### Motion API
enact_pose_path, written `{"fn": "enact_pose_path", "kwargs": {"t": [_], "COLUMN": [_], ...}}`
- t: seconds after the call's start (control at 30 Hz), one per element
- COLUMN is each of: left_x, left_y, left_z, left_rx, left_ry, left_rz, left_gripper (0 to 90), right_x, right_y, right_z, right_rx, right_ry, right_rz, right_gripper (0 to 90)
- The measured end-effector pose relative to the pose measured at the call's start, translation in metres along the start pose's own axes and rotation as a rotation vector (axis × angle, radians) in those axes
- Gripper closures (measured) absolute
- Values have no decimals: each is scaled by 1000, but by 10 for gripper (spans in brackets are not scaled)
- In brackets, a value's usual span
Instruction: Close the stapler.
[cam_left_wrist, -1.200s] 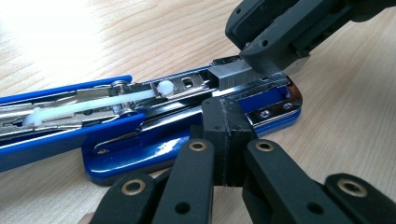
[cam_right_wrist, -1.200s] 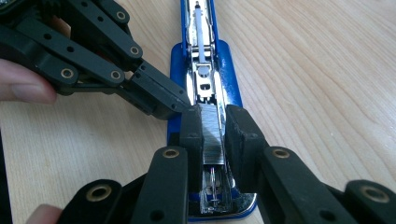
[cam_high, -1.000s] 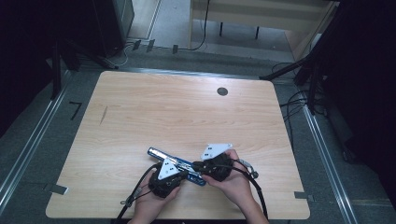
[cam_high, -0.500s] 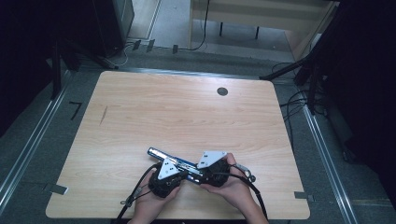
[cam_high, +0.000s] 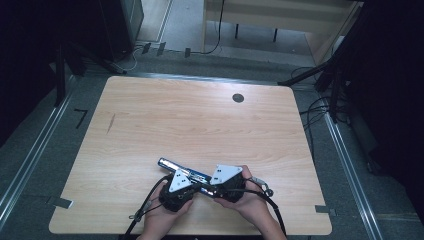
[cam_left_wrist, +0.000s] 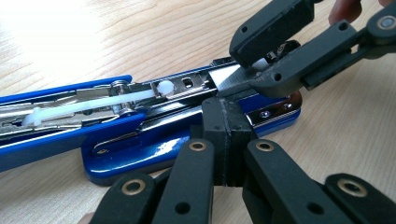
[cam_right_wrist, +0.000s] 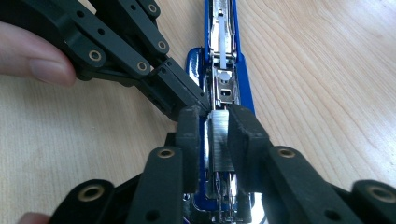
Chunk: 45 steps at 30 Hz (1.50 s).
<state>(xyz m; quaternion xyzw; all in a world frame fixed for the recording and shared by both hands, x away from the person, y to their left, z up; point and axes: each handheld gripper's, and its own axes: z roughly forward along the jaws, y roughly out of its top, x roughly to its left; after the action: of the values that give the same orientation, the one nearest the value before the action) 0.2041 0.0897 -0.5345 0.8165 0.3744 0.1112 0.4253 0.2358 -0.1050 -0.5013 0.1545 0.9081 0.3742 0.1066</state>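
A blue stapler (cam_high: 184, 173), opened flat, is seen near the front edge of the wooden table (cam_high: 200, 120). It is pinned at its base by the closed left gripper (cam_left_wrist: 227, 122). A strip of staples (cam_right_wrist: 219, 140) over its magazine sits between the right gripper's (cam_right_wrist: 218, 133) jaws, which have just been closing.

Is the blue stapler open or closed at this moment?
Open. The blue stapler lies with its top arm swung flat out, so the metal staple channel is bare; a strip of staples sits between the right gripper jaws.
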Motion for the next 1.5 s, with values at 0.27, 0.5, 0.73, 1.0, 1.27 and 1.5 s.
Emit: {"fn": "enact_pose_path", "kwargs": {"t": [0.27,0.5,0.73,1.0,1.27,1.5], "left_x": [0,1,1,1,0,0], "left_y": [0,0,0,0,0,0], "left_z": [0,0,0,0,0,0], "left_rx": [0,-1,1,1,0,1], "left_ry": [-2,-10,-7,-7,-2,0], "left_rz": [-3,-12,-10,-6,-2,1], "left_gripper": [900,900,900,900,900,900], "right_x": [1,7,9,-4,-12,-14], "right_y": [-2,-7,-7,-3,8,11], "right_z": [2,4,4,-3,-7,-2], "right_rx": [7,-20,-29,-66,16,78], "right_ry": [-24,-70,-89,-23,5,2], "right_rz": [-13,-91,-88,24,92,79], "right_gripper": [725,782,799,799,799,799]}}
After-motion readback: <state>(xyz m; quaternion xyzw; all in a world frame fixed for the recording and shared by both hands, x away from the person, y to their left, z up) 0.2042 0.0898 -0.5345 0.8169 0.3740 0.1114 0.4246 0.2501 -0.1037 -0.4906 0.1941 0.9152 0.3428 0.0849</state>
